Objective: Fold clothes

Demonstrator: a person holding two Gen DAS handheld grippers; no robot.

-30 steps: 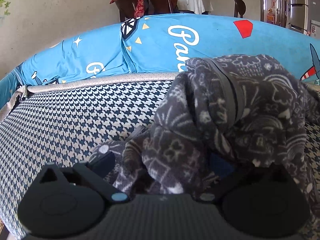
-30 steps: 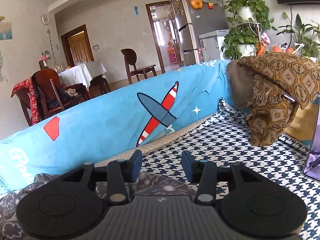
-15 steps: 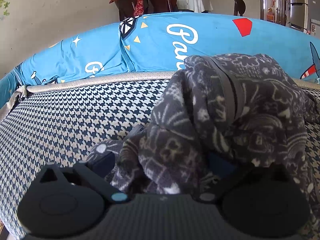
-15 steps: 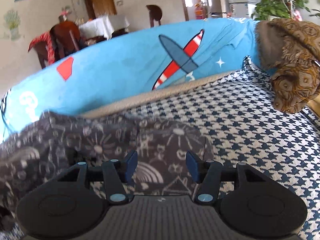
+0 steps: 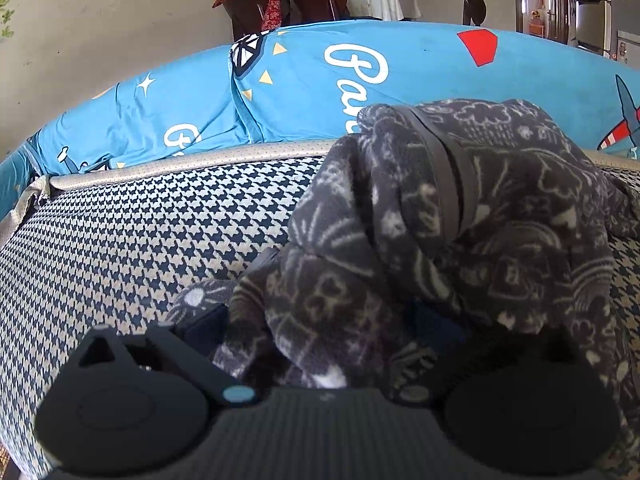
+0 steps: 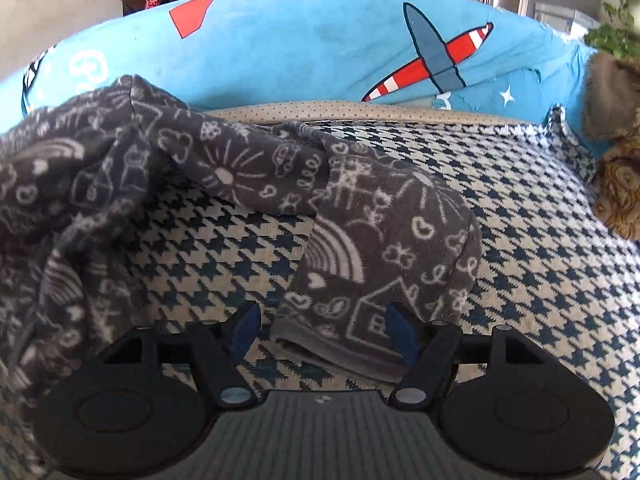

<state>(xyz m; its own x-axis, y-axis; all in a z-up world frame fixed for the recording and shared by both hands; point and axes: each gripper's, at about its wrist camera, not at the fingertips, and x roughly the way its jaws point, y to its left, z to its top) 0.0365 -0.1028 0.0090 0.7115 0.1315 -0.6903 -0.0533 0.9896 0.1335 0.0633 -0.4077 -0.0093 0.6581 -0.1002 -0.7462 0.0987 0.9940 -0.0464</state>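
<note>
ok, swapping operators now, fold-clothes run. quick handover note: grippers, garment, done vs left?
Left gripper: shut on the grey doodle-print garment, holding a bunched fold up off the houndstooth cushion.
Right gripper: open, low over the cushion, its fingers either side of the garment's hemmed end, not closed on it yet.
Garment: crumpled, part raised on the left, one limb lying flat toward the right. Brown patterned fabric sits at the far right, untouched.
Done: one end picked up.
Left: probably close the right gripper on the hem, spread the garment flat, then fold.
</note>
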